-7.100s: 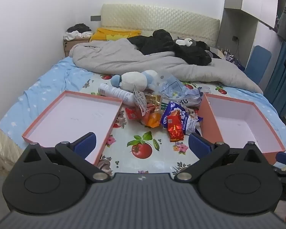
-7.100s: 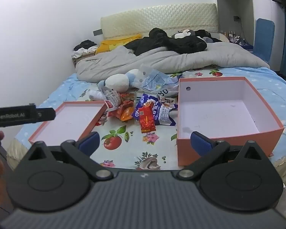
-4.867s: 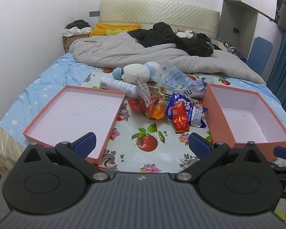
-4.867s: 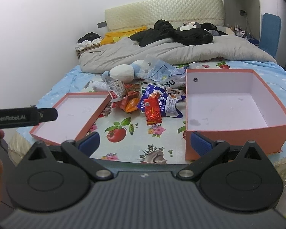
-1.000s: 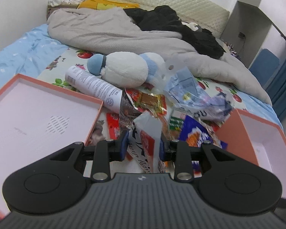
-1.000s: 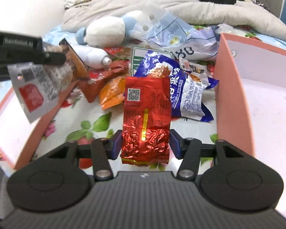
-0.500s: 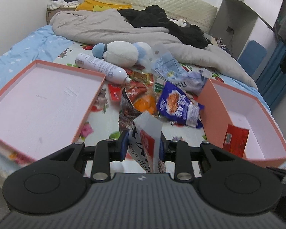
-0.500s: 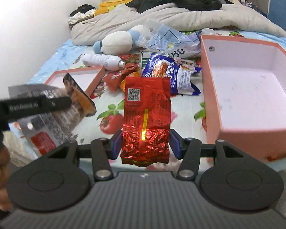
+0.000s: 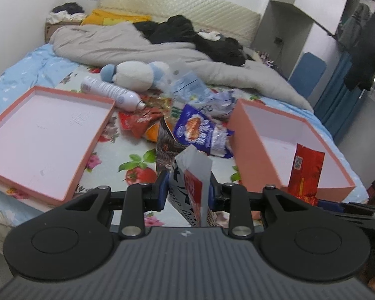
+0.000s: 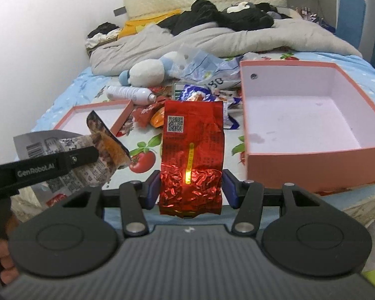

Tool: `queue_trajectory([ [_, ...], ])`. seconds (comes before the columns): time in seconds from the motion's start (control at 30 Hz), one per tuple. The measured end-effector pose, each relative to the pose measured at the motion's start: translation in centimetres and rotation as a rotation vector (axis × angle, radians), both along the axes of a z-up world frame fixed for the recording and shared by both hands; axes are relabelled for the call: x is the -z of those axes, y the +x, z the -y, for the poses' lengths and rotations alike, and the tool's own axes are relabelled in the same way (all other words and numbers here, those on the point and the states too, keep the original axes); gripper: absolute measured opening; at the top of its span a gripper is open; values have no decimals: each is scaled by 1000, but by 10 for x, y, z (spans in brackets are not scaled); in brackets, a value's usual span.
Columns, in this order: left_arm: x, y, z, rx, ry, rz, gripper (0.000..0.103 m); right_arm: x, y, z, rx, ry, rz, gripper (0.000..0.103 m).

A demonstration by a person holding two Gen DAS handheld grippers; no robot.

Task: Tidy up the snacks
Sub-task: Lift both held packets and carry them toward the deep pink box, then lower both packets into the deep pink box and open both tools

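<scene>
My left gripper (image 9: 188,191) is shut on a grey-and-white snack packet (image 9: 190,180) held upright above the bed's front edge; it also shows in the right wrist view (image 10: 70,155). My right gripper (image 10: 191,187) is shut on a red foil packet (image 10: 192,150), which also shows in the left wrist view (image 9: 305,170) in front of the deep pink box (image 9: 247,135). The remaining snack pile (image 9: 195,127) lies between the shallow pink lid (image 9: 20,175) and the deep box (image 10: 312,161). Both boxes hold nothing.
A white bottle (image 9: 107,92), a plush toy (image 9: 135,75) and clear plastic bags (image 9: 190,87) lie behind the snacks. A grey duvet (image 9: 137,45) and black clothes (image 9: 195,35) cover the far bed. A blue chair (image 9: 307,72) stands at right.
Both grippers have drawn back and a little lower with their packets still held. The red packet now stands nearer the deep box's front wall.
</scene>
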State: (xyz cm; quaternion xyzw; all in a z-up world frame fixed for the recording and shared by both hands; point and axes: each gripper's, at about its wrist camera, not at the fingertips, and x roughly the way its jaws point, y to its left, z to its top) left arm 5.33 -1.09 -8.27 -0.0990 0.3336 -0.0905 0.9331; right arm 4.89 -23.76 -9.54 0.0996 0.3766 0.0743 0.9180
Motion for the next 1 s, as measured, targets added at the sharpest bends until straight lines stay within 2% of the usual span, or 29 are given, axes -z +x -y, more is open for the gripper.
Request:
queue_trajectory([
  [0.2,-16,-8,19,58,-32,40,35,-14,-17,14,31,-15,38,55],
  [0.53,-22,6,81,215,-61,23,35,-19,-28,60,144,5,32,55],
  [0.77,-19,44,129,294,-68,-13,35,-14,-9,99,211,11,6,55],
  [1.0,-17,104,183,332,-55,-40,35,-5,35,140,255,17,-1,55],
])
